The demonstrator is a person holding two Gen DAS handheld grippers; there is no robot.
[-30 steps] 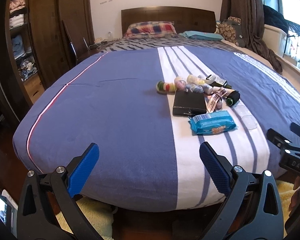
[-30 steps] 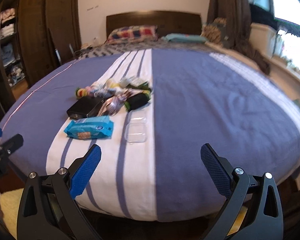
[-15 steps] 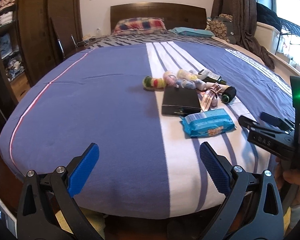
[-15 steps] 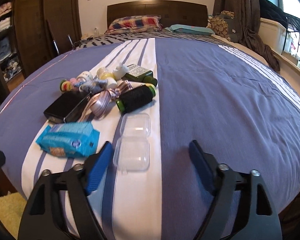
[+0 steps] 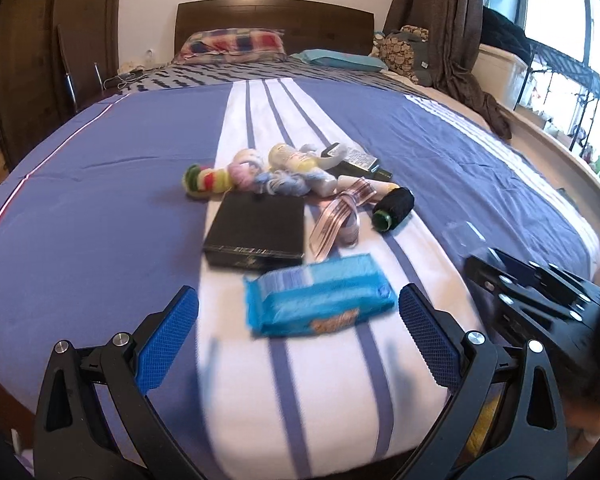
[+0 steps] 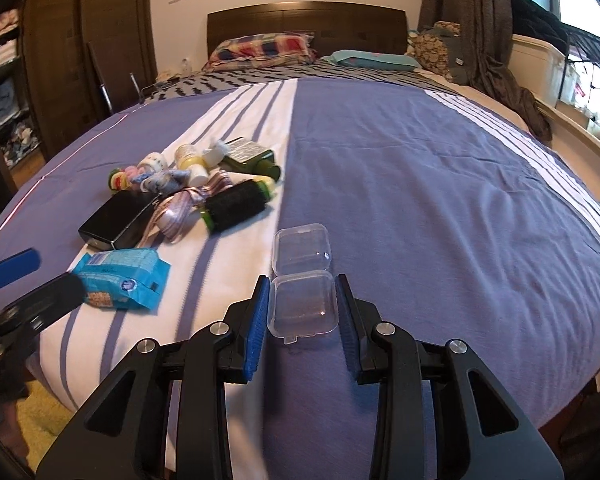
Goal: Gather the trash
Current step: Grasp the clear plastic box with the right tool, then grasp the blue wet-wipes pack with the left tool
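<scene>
A blue snack wrapper [image 5: 320,298] lies on the bed's white stripe, between the wide-open fingers of my left gripper [image 5: 298,322]; it also shows in the right wrist view [image 6: 122,280]. An open clear plastic clamshell box [image 6: 302,280] lies on the bed. My right gripper [image 6: 302,306] has its blue pads against both sides of the box's near half. A black box [image 5: 256,230], a ribbon [image 5: 338,216], a black thread spool [image 5: 394,208], small bottles [image 5: 296,160] and yarn balls [image 5: 208,180] lie clustered behind.
The bed [image 5: 100,200] has a blue cover with white stripes. Pillows [image 5: 236,42] and a dark headboard [image 5: 276,16] are at the far end. A wardrobe [image 6: 60,60] stands left, curtains [image 5: 448,32] and a window right. The right gripper's body [image 5: 540,300] shows in the left wrist view.
Both grippers moved forward over the bed. My right gripper narrowed from wide open until its pads met the clear box. My left gripper came up around the blue wrapper, still open.
</scene>
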